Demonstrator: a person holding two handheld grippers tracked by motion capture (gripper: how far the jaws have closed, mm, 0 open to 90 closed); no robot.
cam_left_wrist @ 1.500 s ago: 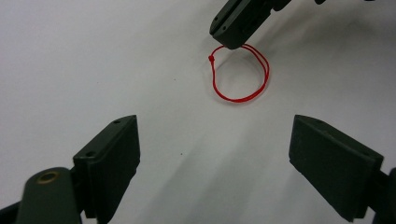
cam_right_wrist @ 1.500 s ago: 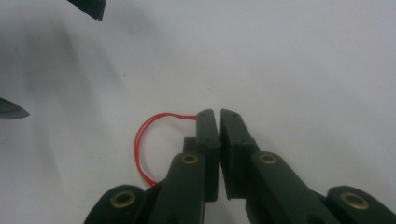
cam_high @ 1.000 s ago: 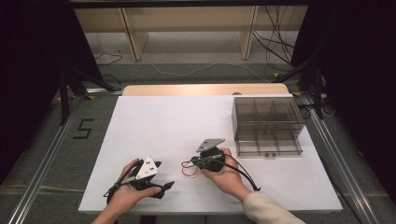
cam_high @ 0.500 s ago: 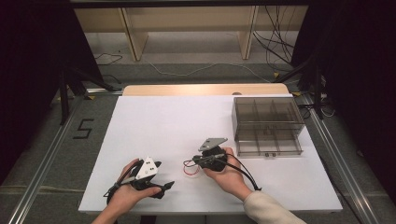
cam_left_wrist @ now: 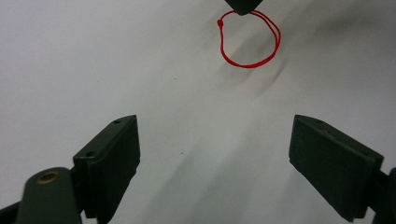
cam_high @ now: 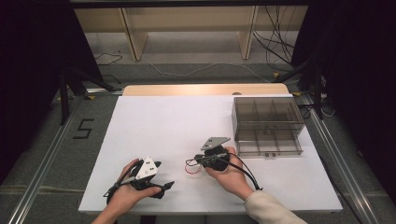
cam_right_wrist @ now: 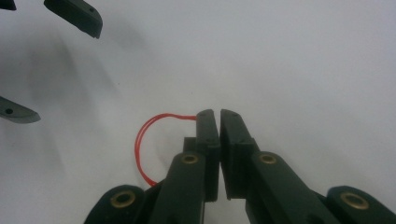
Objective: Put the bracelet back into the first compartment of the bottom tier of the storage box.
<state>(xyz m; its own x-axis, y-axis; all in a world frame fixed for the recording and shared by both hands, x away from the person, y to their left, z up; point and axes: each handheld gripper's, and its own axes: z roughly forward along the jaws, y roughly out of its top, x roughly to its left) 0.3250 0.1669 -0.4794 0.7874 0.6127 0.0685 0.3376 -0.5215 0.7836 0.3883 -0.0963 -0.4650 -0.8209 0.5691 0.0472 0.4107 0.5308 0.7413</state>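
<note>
Right gripper view: right gripper point(cam_right_wrist: 218, 114) with jaws pressed together on the thin red string loop point(cam_right_wrist: 145, 145) just above the white table point(cam_right_wrist: 303, 70), left gripper point(cam_left_wrist: 215, 154) spread wide and empty nearby — string could slip free, being so thin.

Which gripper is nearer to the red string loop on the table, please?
Right. The right gripper has its jaws shut on the red string loop, while the left gripper rests apart from it, jaws open, facing the loop.
</note>
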